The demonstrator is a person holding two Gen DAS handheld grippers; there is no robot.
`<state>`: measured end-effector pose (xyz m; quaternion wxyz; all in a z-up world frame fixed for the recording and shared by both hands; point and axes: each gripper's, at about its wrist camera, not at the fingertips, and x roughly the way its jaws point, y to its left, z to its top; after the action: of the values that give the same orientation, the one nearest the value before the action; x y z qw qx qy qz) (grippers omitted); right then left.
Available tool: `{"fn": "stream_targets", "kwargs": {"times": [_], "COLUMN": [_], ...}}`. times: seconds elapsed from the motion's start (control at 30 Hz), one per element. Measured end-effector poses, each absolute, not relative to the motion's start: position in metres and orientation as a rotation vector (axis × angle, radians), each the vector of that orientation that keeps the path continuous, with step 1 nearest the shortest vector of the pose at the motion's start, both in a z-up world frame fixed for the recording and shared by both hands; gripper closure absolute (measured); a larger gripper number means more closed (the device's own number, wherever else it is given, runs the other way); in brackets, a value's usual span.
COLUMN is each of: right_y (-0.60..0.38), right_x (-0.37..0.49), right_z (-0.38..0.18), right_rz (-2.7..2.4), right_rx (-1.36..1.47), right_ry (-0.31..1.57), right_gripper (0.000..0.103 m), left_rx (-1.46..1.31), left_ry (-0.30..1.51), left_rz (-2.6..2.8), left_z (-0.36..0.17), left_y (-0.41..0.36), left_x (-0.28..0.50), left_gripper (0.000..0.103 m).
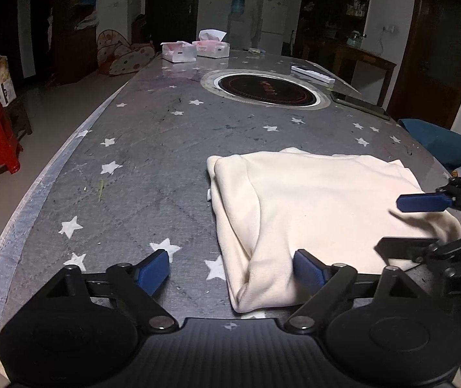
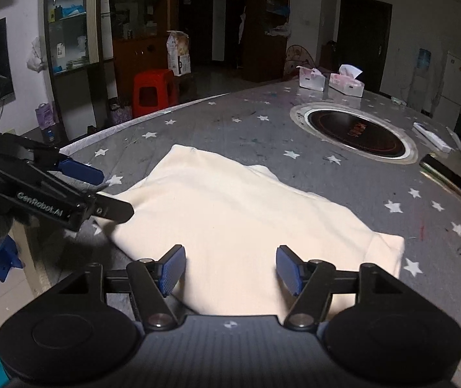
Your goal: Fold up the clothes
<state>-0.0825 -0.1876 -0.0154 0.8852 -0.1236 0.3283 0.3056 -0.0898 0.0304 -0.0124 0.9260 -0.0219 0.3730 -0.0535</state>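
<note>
Grey star-printed table cover (image 1: 139,148) fills my view in a dim room. On it near me lies the cream garment (image 1: 321,207), already folded into a compact rectangle. My left gripper (image 1: 230,271) and right gripper (image 2: 230,266) both stand open, holding nothing. I judge little remains beyond tidying.

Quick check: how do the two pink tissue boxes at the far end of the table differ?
The nearer tissue box has its top flaps torn open and no sheet standing up; the farther tissue box has a white tissue sticking up from its slot. The nearer one looks paler, the farther one pinker on top. Both are low, pink and white, and sit side by side.
</note>
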Motion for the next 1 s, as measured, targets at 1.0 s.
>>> {"fn": "stream_targets", "kwargs": {"times": [1.0], "right_y": [-0.209], "right_x": [-0.001], "right_z": [-0.016], "right_rz": [0.575], "right_rx": [-0.047], "right_ry": [0.708], "right_gripper": [0.006], "left_rx": [-0.070], "left_ry": [0.788], "left_rz": [-0.111], "left_z": [-0.014], "left_y": [0.036], "left_x": [-0.059], "left_gripper": [0.003]}}
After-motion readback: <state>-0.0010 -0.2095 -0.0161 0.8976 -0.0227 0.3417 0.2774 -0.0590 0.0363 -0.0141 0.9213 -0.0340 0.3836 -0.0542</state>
